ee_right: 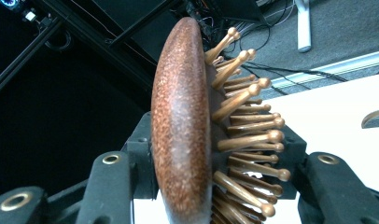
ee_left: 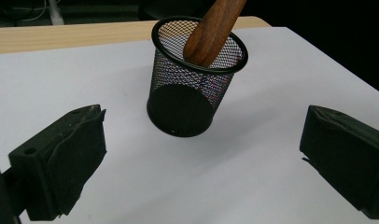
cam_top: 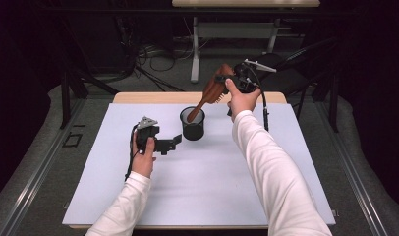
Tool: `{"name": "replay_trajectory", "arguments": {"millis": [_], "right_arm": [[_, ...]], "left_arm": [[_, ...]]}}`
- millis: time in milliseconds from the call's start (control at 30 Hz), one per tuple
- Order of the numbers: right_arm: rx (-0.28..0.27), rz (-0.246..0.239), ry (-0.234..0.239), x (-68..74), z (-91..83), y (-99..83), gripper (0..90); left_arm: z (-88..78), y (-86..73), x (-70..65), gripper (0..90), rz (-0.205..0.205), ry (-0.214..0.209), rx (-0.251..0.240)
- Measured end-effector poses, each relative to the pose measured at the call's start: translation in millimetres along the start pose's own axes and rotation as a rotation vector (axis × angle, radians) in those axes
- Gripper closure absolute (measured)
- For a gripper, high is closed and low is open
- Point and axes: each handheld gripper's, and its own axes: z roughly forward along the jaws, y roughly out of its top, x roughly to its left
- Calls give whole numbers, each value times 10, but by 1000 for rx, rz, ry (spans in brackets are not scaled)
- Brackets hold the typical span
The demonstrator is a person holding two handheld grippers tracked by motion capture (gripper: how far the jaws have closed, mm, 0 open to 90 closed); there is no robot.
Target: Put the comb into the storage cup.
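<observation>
While the person's left hand (cam_top: pixel 144 158) rests low on the white tabletop sheet (cam_top: pixel 202 191), the right one is lifted over the far edge of the table, carrying the work. The right gripper (cam_top: pixel 226 81) is clamped on the head of a reddish-brown wooden hairbrush with rounded wooden pins (cam_top: pixel 211 92). In the right gripper view the brush (ee_right: pixel 187 135) stands on edge between the two black jaws, its smooth speckled back toward one jaw and its rows of knobbed pins toward the other, the pads pressing in from both sides.

The brush slants down and to the left from that grip, and its handle end dips into the round black wire-mesh cup (cam_top: pixel 192 124) standing upright near the middle of the sheet. From the left gripper view the handle (ee_left: pixel 211 32) leans across the cup's rim (ee_left: pixel 200 44), its tip inside the mesh wall; whether it touches the bottom I cannot tell.

The left gripper (cam_top: pixel 172 143) lies level just to the left of the cup, pointing at it, its jaws spread wide with nothing between them. In its own view the cup sits apart from the two pads, centred in the gap ahead of them.
</observation>
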Motion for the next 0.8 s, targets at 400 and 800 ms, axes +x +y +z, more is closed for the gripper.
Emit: {"name": "replay_trajectory", "arguments": {"millis": [400, 800], "right_arm": [[14, -27, -14, -22, 85, -51, 472], [37, -37, -15, -33, 202, -145, 471]], "left_arm": [[2, -1, 12, 3, 1, 4, 4], [-3, -2, 26, 4, -2, 6, 2]]}}
